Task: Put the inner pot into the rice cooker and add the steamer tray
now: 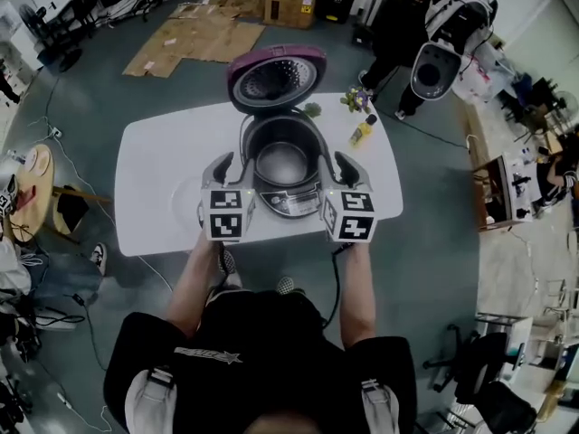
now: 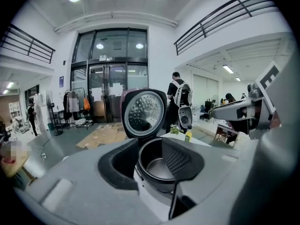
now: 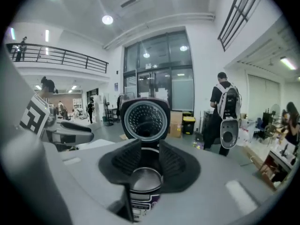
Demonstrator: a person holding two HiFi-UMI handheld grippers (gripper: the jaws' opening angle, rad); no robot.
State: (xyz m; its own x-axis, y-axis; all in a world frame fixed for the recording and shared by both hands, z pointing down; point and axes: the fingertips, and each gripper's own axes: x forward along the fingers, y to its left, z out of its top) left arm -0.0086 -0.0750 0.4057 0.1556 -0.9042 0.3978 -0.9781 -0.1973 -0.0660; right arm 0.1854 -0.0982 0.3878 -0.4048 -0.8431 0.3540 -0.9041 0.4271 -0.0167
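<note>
Currently the left gripper (image 1: 220, 168) hovers at the near left corner of the rice cooker (image 1: 291, 202), its jaws moderately apart with nothing between them (only the cooker shows through the gap). In the middle, the inner pot (image 1: 283, 163) appears already seated in the cooker, straight ahead of both claws and a little below them, under the raised lid (image 1: 274, 78). The right gripper (image 1: 348, 165) mirrors the left at the near right corner, equally near, also part open and empty. Further right on the table (image 1: 154, 170) stand a yellow bottle (image 1: 362, 132) and a small plant (image 1: 355, 100). I cannot find the steamer tray in any view, so which hand is closer to it I cannot say.
</note>
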